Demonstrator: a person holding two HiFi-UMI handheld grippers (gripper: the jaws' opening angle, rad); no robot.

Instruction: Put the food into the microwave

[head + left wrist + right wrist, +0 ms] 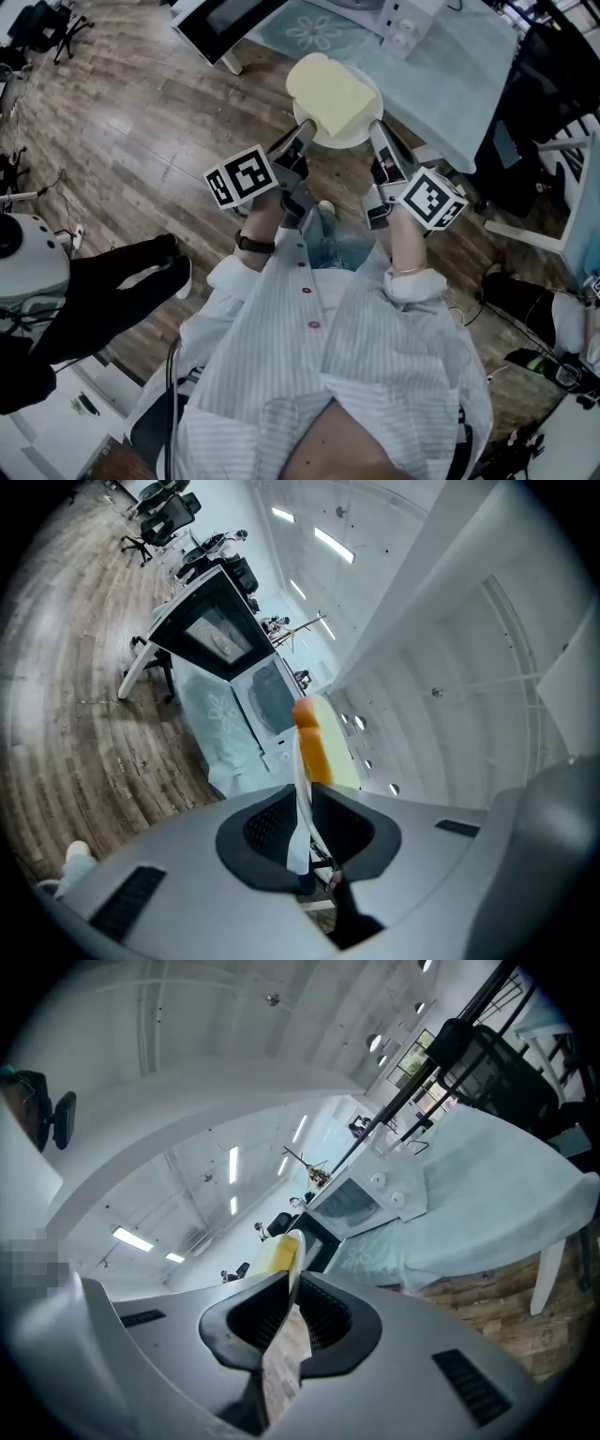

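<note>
Left gripper (302,136) and right gripper (378,133) each clamp closed fingers on the plate (343,140) rim — food (328,94) on it, in front of the microwave (361,1202), door (225,23) open — insertion not yet done

The plate (345,137) lies between the two claws, with its left rim inside the jaws of the left gripper (302,141) and its right rim inside the jaws of the right gripper (379,139). On the plate, just ahead of both claws' tips, rests the slab of food (328,94). Farther ahead stands the cloth-covered table (459,84) with the microwave (403,21) on it. The microwave's open door (225,23) juts out ahead and to the left of the left gripper.
</note>
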